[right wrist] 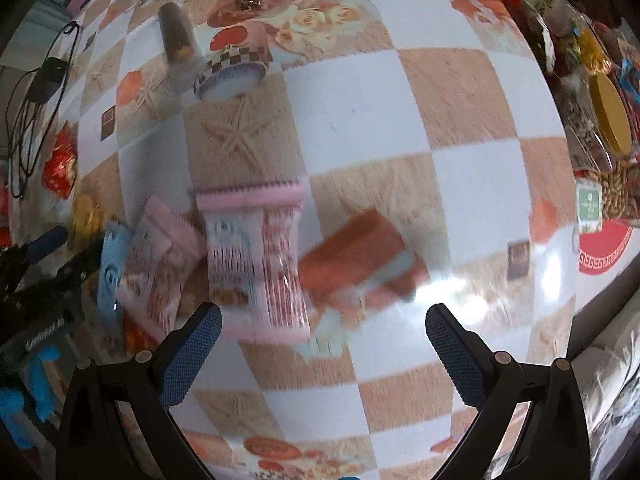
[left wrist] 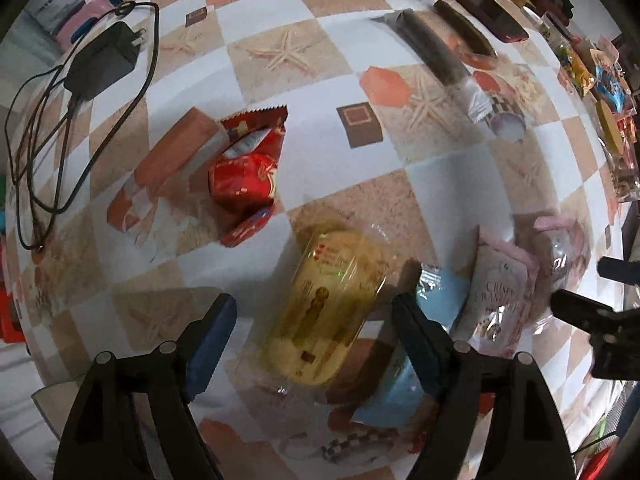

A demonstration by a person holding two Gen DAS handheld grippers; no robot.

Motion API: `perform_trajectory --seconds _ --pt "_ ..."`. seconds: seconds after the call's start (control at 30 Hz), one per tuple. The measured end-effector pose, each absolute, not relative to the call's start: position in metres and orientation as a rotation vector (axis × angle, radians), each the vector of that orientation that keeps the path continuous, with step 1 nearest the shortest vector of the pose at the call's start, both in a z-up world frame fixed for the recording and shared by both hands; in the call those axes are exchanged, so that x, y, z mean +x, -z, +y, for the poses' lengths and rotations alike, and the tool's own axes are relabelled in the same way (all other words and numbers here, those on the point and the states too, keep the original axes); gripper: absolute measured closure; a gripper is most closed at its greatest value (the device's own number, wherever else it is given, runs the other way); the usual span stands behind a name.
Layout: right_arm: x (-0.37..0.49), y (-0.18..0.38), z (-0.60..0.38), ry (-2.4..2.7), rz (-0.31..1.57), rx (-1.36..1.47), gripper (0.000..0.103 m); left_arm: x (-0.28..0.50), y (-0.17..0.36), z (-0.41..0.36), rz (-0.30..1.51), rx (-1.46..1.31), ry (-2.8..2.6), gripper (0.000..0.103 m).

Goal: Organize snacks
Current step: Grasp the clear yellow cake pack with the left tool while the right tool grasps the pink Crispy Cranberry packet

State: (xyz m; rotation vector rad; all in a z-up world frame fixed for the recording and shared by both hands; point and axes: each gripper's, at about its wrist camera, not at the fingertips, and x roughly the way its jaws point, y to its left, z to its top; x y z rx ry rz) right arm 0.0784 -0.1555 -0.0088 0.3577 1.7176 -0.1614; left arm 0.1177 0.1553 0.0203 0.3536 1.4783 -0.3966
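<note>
Looking along the left hand-held gripper (left wrist: 314, 332), we find its jaws standing wide apart and pointing straight down, with a yellow snack pack (left wrist: 324, 312) in clear wrap lying between the blue pads (left wrist: 212, 344); neither pad presses on it, so nothing is held. In our judgement the straddle is deliberate: the pack lies lengthwise along the gap, which suits a grip across its narrow width.

A red packet (left wrist: 246, 176) lies apart in the centre left of that frame. A light blue packet (left wrist: 404, 364) is tucked just beside the yellow pack, partly under the right-hand finger, and a pink packet (left wrist: 502, 300) sits next along, lower right. We judge this to be a gathered row, with the yellow pack at its end.

The right hand-held gripper (right wrist: 324, 354) also stands open and empty above bare counter (right wrist: 400, 92). Its view is blurred, yet it shows a second pink packet (right wrist: 256, 256) in the centre, edging over the first.

Two dark snack bars (left wrist: 432, 46) lie well apart at the upper right of the left view. A black charger (left wrist: 104, 60) with its cable occupies the upper left and is no part of the work. A crowded heap of other snacks (left wrist: 600, 92) lines the right edge; its contents are too small to identify.
</note>
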Motion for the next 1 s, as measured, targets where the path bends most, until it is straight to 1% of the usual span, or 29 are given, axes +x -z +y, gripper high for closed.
perform_trajectory --seconds 0.1,0.27,0.37,0.43,0.53,0.6,0.67,0.73,0.83,0.87,0.9,0.97,1.0 --pt "0.094 0.015 -0.143 0.141 1.706 0.371 0.000 0.120 -0.020 0.151 1.470 0.347 0.388 0.016" --pt "0.106 0.013 -0.134 0.152 1.693 0.335 0.000 0.112 -0.015 0.154 1.460 0.341 0.385 0.016" --pt "0.103 0.008 -0.140 0.196 1.675 0.362 0.000 0.105 -0.014 0.158 1.455 0.333 0.387 0.019" --pt "0.102 0.007 -0.152 0.217 1.668 0.406 0.000 0.095 -0.017 0.162 1.446 0.328 0.389 0.023" --pt "0.106 0.010 -0.161 0.239 1.680 0.419 0.000 0.091 -0.020 0.156 1.439 0.326 0.394 0.034" --pt "0.114 0.015 -0.161 0.251 1.693 0.425 0.000 0.087 -0.022 0.149 1.430 0.339 0.408 0.047" --pt "0.117 0.021 -0.156 0.278 1.727 0.397 0.000 0.083 -0.024 0.146 1.423 0.350 0.415 0.053" --pt "0.123 0.021 -0.153 0.294 1.709 0.394 0.000 0.082 -0.024 0.143 1.422 0.344 0.403 0.053" --pt "0.134 0.021 -0.148 0.318 1.702 0.419 0.000 0.082 -0.023 0.142 1.422 0.337 0.389 0.047" --pt "0.129 0.019 -0.150 0.327 1.701 0.431 0.000 0.082 -0.022 0.143 1.421 0.334 0.380 0.044" --pt "0.128 0.019 -0.152 0.335 1.709 0.443 0.000 0.083 -0.020 0.145 1.425 0.322 0.375 0.043" --pt "0.131 0.020 -0.156 0.333 1.739 0.460 0.000 0.083 -0.020 0.147 1.436 0.306 0.369 0.044" --pt "0.124 0.024 -0.160 0.327 1.743 0.456 0.000 0.083 -0.020 0.146 1.440 0.308 0.369 0.049"
